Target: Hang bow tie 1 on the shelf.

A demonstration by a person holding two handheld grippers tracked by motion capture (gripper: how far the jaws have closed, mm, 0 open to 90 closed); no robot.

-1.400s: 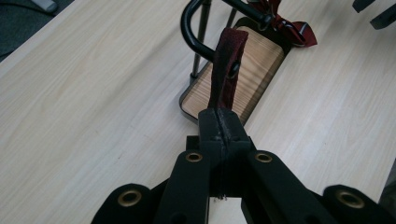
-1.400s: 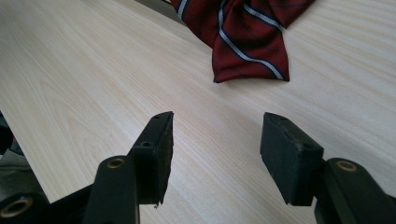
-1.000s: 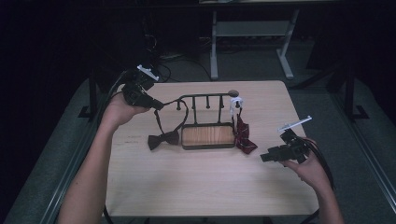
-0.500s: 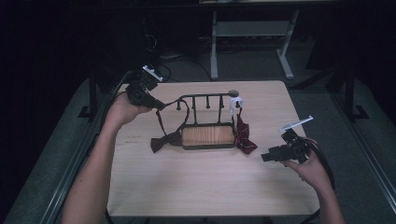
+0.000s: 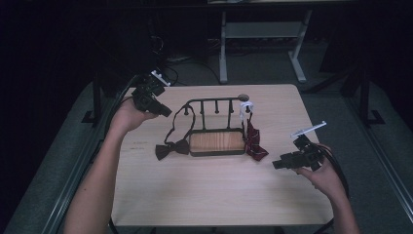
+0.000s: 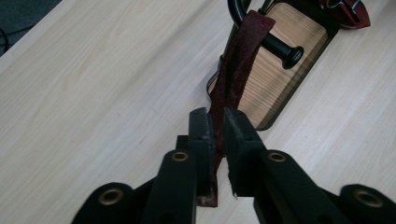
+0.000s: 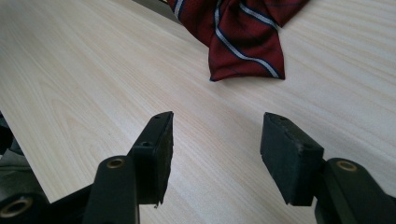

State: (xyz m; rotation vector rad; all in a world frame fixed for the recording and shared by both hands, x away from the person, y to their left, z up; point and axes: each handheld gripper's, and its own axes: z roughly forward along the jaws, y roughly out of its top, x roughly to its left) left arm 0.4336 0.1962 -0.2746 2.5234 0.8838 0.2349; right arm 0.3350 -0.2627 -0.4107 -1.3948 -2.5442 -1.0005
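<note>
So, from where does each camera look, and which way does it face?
High view: above the person's side, facing forward and down on the table; forearms, left gripper, right gripper.
Left gripper view: rides on the left gripper, looks along its jaws at the dark strap hung on the rack.
Right gripper view: looks along open jaws at the striped bow tie.
Shared: rack, strap, striped bow tie.

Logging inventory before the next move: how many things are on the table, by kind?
Bow ties: 2, a dark one with its strap over the rack, and a red striped one
Rack with wooden base: 1
White clip on the rack's right end: 1
Total: 4
</note>
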